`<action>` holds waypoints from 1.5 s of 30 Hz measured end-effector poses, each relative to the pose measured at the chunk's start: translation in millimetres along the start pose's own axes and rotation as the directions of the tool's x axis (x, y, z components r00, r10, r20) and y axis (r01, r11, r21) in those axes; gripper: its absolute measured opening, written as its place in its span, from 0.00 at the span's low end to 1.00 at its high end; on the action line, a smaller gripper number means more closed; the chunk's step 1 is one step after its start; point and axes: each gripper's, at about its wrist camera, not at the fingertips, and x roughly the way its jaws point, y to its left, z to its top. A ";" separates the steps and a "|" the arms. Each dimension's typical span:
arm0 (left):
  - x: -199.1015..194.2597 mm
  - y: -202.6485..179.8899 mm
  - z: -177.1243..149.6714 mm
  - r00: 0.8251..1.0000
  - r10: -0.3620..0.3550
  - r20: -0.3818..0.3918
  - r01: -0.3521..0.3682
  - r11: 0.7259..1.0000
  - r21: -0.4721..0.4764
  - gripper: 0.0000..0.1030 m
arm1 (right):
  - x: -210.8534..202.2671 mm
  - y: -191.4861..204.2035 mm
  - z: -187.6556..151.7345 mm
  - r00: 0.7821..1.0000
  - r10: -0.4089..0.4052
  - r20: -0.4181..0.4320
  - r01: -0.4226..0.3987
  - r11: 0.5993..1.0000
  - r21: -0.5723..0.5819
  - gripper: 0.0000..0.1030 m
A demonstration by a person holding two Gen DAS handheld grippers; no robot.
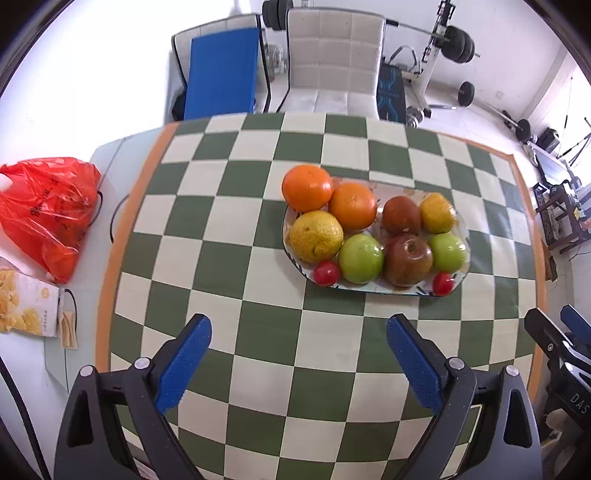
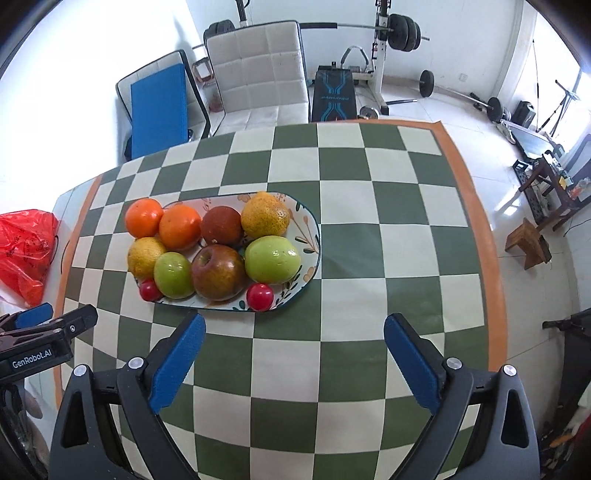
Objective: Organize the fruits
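An oval flowered plate (image 1: 388, 291) (image 2: 308, 225) on the green-and-white checked cloth (image 1: 229, 229) holds two oranges (image 1: 306, 187), two yellow citrus fruits (image 1: 316, 236), two green apples (image 1: 361, 257), two dark red apples (image 1: 408, 260) and two small red fruits (image 1: 327, 273). My left gripper (image 1: 299, 325) hangs open and empty above the cloth, nearer than the plate and to its left. My right gripper (image 2: 294, 321) is open and empty too, just in front of the plate's near rim. Each gripper shows at the edge of the other's view.
A red plastic bag (image 1: 48, 210) and a snack box (image 1: 26, 310) lie left of the cloth. Beyond the table's far edge stand a white padded chair (image 1: 332, 59) and a chair with a blue cushion (image 1: 221, 70). Weight equipment (image 2: 391, 33) and a wooden stool (image 2: 528, 243) are on the floor.
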 end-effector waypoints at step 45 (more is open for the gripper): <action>-244.0 6.6 -109.3 0.939 -0.102 0.327 0.089 0.994 0.056 0.94 | -326.9 30.4 -102.2 0.944 0.071 0.321 -0.059 0.997 -0.047 0.97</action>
